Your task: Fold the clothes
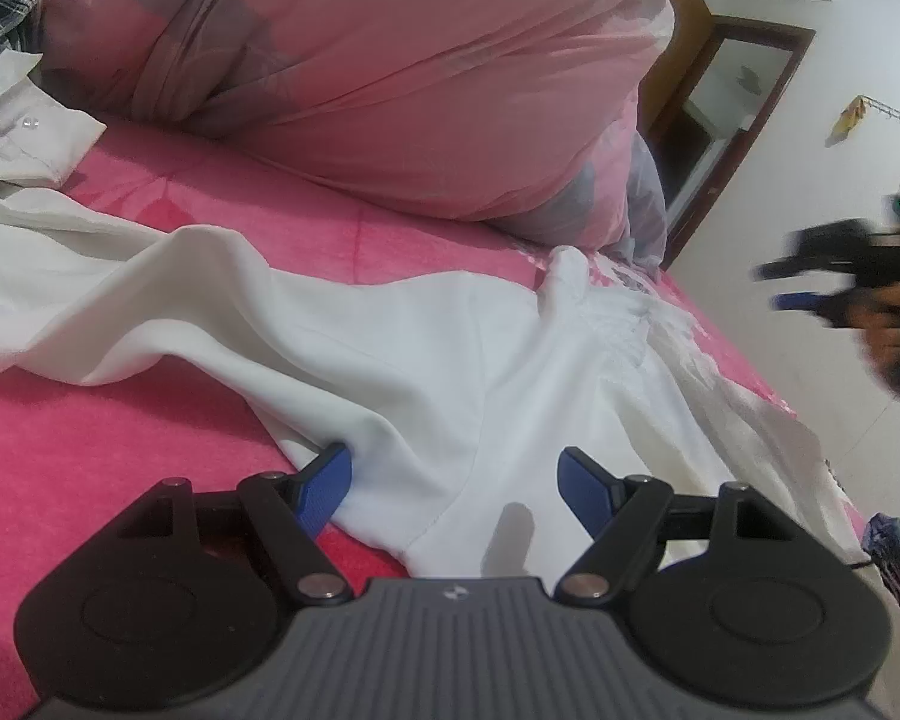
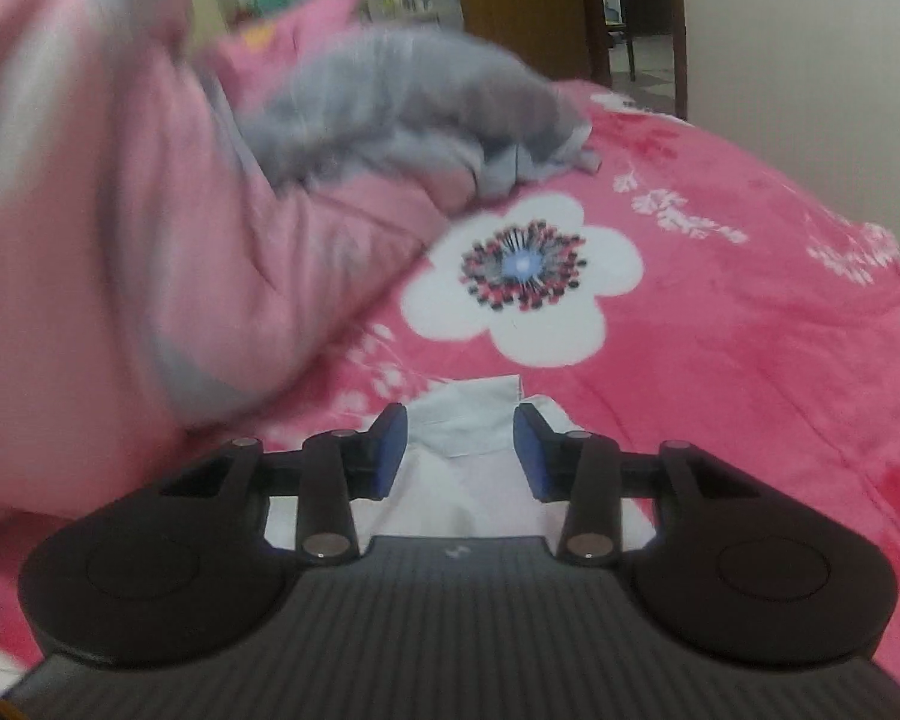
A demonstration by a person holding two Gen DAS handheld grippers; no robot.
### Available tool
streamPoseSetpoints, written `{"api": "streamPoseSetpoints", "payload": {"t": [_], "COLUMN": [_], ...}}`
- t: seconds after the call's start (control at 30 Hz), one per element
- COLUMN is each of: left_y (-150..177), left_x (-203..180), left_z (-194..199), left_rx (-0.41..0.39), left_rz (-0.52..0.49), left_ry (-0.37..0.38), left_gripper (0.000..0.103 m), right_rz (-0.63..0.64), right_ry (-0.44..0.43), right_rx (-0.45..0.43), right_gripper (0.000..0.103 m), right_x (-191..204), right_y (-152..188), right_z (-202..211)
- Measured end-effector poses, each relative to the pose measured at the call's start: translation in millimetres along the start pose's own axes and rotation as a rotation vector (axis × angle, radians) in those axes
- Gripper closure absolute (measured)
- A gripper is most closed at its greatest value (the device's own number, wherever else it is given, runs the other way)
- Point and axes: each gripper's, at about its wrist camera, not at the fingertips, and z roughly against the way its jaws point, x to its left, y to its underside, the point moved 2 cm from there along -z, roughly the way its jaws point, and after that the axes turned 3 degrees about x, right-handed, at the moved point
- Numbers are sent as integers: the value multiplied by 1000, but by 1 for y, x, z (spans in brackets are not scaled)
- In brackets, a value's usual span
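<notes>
The white shirt (image 1: pixel 426 360) is lying spread on the pink blanket (image 1: pixel 120 438), running from far left to near right. My left gripper (image 1: pixel 453 480) is hovering spread over its near hem. My right gripper (image 2: pixel 459 450) is parted, pinching nothing, over blurred white cloth.

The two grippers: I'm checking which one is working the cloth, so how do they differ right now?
The left gripper stands wide, fingers resting on the white shirt; the right gripper is narrower and raised above its white collar. Neither pinches cloth. Both have blue pads.
</notes>
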Motion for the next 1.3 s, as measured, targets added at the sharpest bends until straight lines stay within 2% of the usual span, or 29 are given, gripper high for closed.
{"api": "streamPoseSetpoints", "payload": {"t": [0.17, 0.27, 0.3, 0.4, 0.57, 0.7, 0.83, 0.93, 1.07, 1.13, 1.2, 1.3], "left_y": [-1, -1, -1, -2, -2, -1, -1, -1, 0, 0, 0, 0], "left_x": [0, 0, 0, 0, 0, 0, 0, 0, 0, 0, 0, 0], "left_z": [0, 0, 0, 0, 0, 0, 0, 0, 0, 0, 0, 0], "left_rx": [1, 1, 1, 2, 2, 1, 1, 1, 1, 1, 0, 0], "left_rz": [1, 2, 2, 3, 2, 1, 0, 0, -2, -2, -3, -4], "left_ry": [0, 1, 1, 1, 1, 0, 0, -1, -2, -2, -3, -3], "left_gripper": [26, 26, 26, 26, 26, 26, 26, 26, 26, 26, 26, 26], "right_rz": [-59, -41, -34, -23, -68, -11, 105, 91, 116, 129, 109, 85], "right_ry": [-77, -58, -50, -28, -68, -77, 11, 136, 322, 334, 291, 154], "right_rx": [-47, -38, -20, 55, 209, 233, 244, 284, 199, 163, 125, 98], "right_gripper": [65, 65, 65, 69, 90, 93, 93, 103, 102, 102, 100, 99], "right_x": [-37, -47, -50, -58, -62, -42, -34, -61, -77, -74, -65, -41], "right_y": [20, 44, 54, 88, 132, 138, 132, 131, 114, 108, 104, 105], "right_z": [134, 186, 190, 181, 90, 27, -19, -47, -47, -37, -22, 0]}}
